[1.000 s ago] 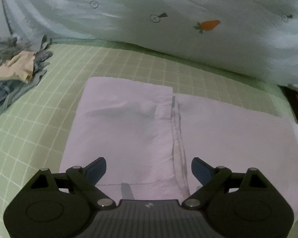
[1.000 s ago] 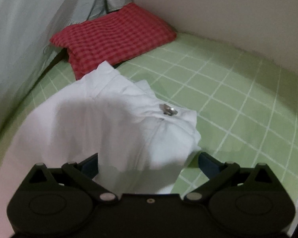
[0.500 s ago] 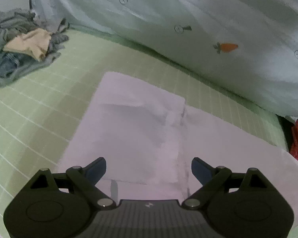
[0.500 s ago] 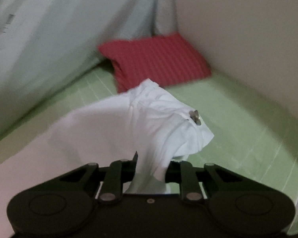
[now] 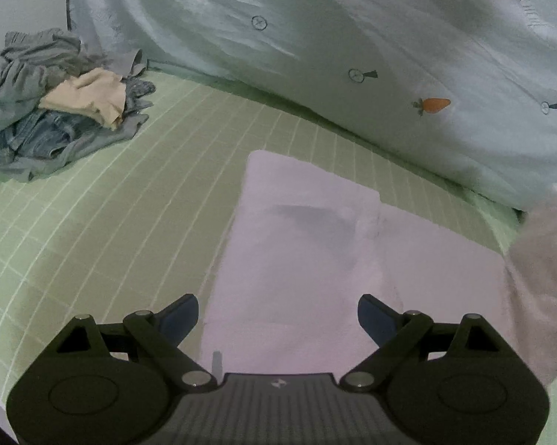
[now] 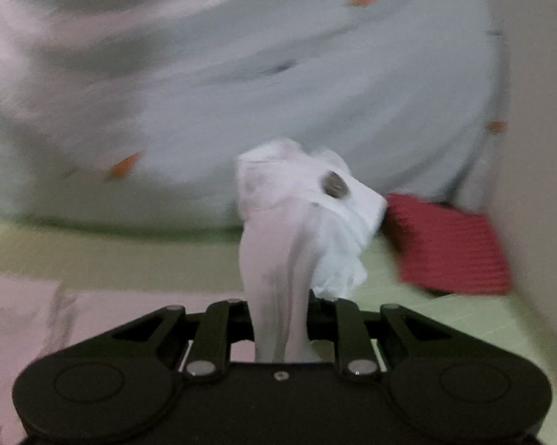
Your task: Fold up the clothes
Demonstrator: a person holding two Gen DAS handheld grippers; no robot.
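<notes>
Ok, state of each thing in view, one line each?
White garment: mostly flat on the bed, waistband end lifted and bunched.
Metal button: on the lifted end, undone.
Left gripper: open, above the garment.
Right gripper: shut on the garment.
Clothes pile: crumpled, unfolded.
Red checked pillow: lying on the bed.

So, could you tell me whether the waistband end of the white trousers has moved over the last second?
Yes. The right gripper has lifted the waistband end off the green sheet, leftward from the red pillow.
</notes>
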